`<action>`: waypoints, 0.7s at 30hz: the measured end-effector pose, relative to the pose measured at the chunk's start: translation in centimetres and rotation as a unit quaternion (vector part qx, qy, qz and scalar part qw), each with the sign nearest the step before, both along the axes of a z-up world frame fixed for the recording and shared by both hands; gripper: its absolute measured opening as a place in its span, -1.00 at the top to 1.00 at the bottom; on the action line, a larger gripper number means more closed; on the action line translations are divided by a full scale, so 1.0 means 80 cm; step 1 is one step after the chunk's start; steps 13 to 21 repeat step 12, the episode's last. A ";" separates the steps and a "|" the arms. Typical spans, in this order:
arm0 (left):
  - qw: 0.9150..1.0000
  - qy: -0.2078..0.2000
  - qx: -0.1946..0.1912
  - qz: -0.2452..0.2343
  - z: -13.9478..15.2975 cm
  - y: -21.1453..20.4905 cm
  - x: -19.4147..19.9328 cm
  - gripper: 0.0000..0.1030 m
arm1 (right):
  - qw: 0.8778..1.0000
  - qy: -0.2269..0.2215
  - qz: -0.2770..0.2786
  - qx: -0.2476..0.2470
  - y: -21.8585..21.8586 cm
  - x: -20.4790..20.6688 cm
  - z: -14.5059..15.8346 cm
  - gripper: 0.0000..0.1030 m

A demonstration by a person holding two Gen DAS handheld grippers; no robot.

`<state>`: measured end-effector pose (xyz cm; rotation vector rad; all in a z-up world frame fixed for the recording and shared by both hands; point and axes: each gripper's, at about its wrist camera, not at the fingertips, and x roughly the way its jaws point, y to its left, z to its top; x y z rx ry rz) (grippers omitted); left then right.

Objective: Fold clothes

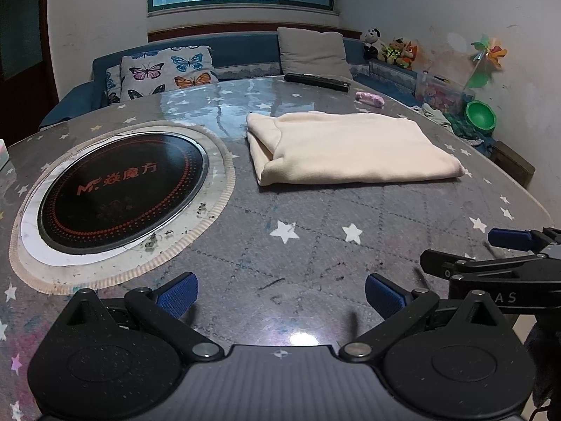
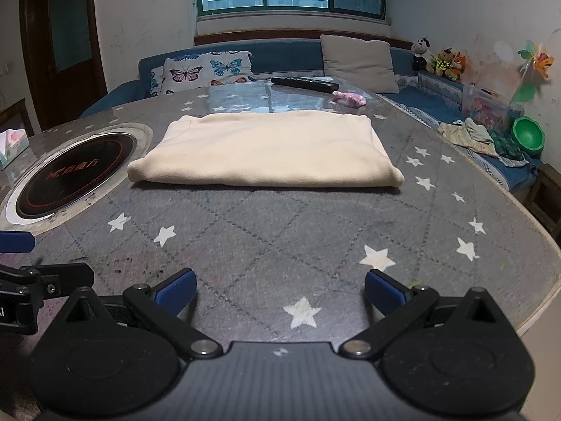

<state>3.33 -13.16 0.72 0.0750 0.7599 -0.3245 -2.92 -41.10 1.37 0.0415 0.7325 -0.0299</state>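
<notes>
One cream garment (image 2: 266,149) lies folded into a thick rectangle on my star-patterned table (image 2: 280,238), its long axis running left to right across my view, the rounded fold facing me and layered edges at its left end. Beyond the table's right rim, a clear plastic box (image 2: 491,108) holds colourful small items. Both my left gripper (image 1: 280,296) and right gripper (image 2: 280,291) hover wide apart, gripping nothing, well short of the garment.

Both grippers same build: left gripper (image 1: 280,294) and right gripper (image 2: 279,293) matte black plastic, speckled with dust. Blue ribbed pads (image 2: 177,289) on fingertips. Silver pivot screws, round disc housings, ridged grey centre plate with tiny crosshair mark.
</notes>
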 end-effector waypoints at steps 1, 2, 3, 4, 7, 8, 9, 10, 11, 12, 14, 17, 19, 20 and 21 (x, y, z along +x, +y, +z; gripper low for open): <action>1.000 0.000 0.000 0.000 0.000 0.000 0.000 -1.00 | 1.000 0.000 0.000 0.001 0.000 0.000 0.000 -1.00; 1.000 0.000 0.000 0.000 0.000 0.000 0.000 -1.00 | 1.000 0.001 0.001 0.001 0.001 -0.001 0.000 -1.00; 1.000 0.001 0.000 0.000 0.000 -0.001 0.000 -1.00 | 1.000 0.001 0.001 0.002 0.001 -0.001 -0.001 -1.00; 1.000 0.001 -0.001 0.001 -0.001 -0.001 0.000 -1.00 | 1.000 0.001 0.001 0.002 0.001 -0.001 -0.001 -1.00; 1.000 0.001 -0.001 0.002 -0.002 -0.001 -0.001 -1.00 | 1.000 0.001 0.002 0.004 0.002 -0.001 -0.001 -1.00; 1.000 0.001 -0.001 0.003 -0.002 -0.001 -0.001 -1.00 | 1.000 0.001 0.003 0.005 0.002 -0.001 -0.001 -1.00; 1.000 0.001 -0.001 0.003 -0.002 -0.001 -0.001 -1.00 | 1.000 0.001 0.003 0.005 0.002 -0.001 -0.001 -1.00; 1.000 0.000 -0.001 0.003 -0.002 -0.001 -0.001 -1.00 | 1.000 0.001 0.002 0.006 0.002 -0.002 -0.001 -1.00; 1.000 0.000 -0.001 0.004 -0.002 -0.001 -0.001 -1.00 | 1.000 0.001 0.002 0.006 0.002 -0.002 -0.002 -1.00; 1.000 0.001 -0.001 0.003 -0.002 -0.001 -0.001 -1.00 | 1.000 0.002 0.002 0.006 0.002 -0.001 -0.002 -1.00; 1.000 0.001 -0.001 0.003 -0.002 -0.001 -0.001 -1.00 | 1.000 0.002 0.002 0.006 0.002 -0.001 -0.002 -1.00; 1.000 0.001 -0.001 0.003 -0.002 -0.001 -0.001 -1.00 | 1.000 0.002 0.002 0.006 0.002 -0.001 -0.002 -1.00; 1.000 0.001 -0.001 0.003 -0.002 -0.001 -0.001 -1.00 | 1.000 0.002 0.002 0.006 0.002 -0.001 -0.002 -1.00; 1.000 0.001 -0.001 0.003 -0.002 -0.001 -0.001 -1.00 | 1.000 0.002 0.002 0.006 0.002 -0.001 -0.002 -1.00; 1.000 0.001 -0.001 0.003 -0.002 -0.001 -0.001 -1.00 | 1.000 0.002 0.002 0.006 0.002 -0.001 -0.002 -1.00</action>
